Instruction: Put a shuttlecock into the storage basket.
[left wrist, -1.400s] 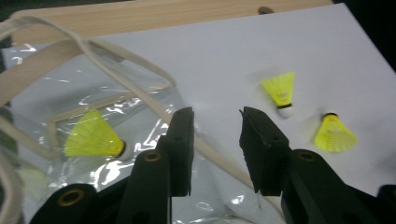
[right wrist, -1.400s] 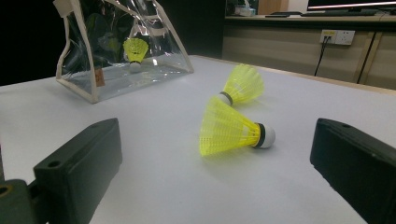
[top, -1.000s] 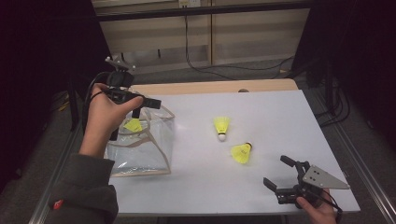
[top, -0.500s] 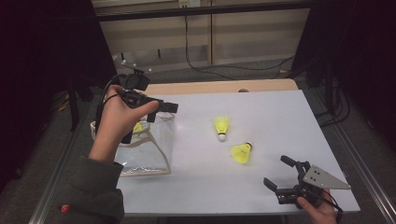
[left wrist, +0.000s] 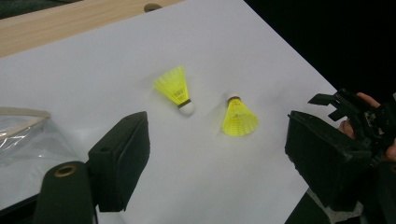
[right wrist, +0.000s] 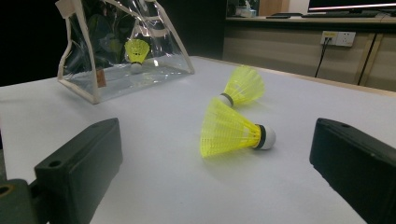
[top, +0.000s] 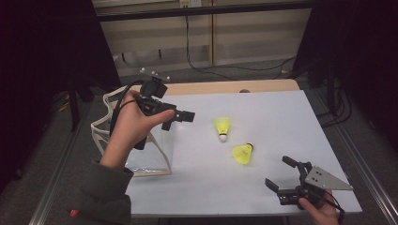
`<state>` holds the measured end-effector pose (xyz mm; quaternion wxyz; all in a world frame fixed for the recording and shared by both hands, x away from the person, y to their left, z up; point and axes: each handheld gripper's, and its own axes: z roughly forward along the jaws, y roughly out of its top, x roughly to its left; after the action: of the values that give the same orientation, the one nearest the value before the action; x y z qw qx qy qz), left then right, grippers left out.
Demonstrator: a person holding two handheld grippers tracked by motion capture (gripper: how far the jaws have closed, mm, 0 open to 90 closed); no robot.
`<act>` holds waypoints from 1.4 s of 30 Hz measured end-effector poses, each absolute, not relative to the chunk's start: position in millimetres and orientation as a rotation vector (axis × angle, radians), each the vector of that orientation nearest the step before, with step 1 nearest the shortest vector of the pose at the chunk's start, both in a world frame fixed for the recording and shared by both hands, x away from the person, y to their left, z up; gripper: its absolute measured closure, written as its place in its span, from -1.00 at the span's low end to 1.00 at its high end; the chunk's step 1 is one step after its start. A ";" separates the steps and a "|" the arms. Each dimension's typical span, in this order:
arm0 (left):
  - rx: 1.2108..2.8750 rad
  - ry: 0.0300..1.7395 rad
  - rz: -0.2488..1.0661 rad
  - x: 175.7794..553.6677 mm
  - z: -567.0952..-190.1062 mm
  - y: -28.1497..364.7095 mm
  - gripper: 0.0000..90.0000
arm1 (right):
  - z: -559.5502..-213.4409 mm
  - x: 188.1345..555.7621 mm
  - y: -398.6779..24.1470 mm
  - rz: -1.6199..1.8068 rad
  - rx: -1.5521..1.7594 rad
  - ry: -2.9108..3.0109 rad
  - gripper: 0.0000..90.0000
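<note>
Two yellow shuttlecocks lie on the white table (top: 281, 112): one (top: 223, 126) toward the middle, the other (top: 243, 153) nearer me. A third shuttlecock (right wrist: 137, 53) sits inside the clear bag (right wrist: 121, 60). In the high view the bag (top: 150, 159) stands at the table's left edge. My left gripper (top: 180, 117) hovers over the bag's right side and points toward the loose shuttlecocks. Its jaws have just been opening and nothing is between them. In the left gripper view both shuttlecocks (left wrist: 175, 88) (left wrist: 239, 119) lie beyond my open left gripper (left wrist: 219, 158). My right gripper (top: 280, 172) rests open near the front right, aimed at the nearer shuttlecock (right wrist: 229, 130).
A wooden strip (top: 225, 87) runs along the table's far edge. Beyond it are cabinets and cables on the floor. Metal rails (top: 61, 173) border the table on both sides. Bare white surface lies between the shuttlecocks and the right gripper.
My left hand has carried its gripper rightward, from over the bag's mouth toward the table's middle, with wider jaws. The right gripper and the two loose shuttlecocks have not moved.
</note>
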<state>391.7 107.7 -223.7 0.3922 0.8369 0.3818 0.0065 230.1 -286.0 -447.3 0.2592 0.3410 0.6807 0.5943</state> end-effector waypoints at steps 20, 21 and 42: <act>2.157 0.894 0.021 383.0 -245.3 85.4 -0.66 | -447.3 230.4 -286.3 1.610 0.923 1.845 -0.94; 2.159 0.892 0.021 382.8 -246.2 84.8 -0.66 | -447.2 230.2 -286.2 1.612 0.929 1.846 -0.94; 2.193 0.862 0.016 376.1 -271.9 69.7 -0.69 | -447.1 230.5 -285.8 1.610 0.922 1.845 -0.94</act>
<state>376.1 69.7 -271.9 0.3827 0.8597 0.3382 0.0063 230.5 -285.8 -447.1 0.2593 0.3402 0.6810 0.5943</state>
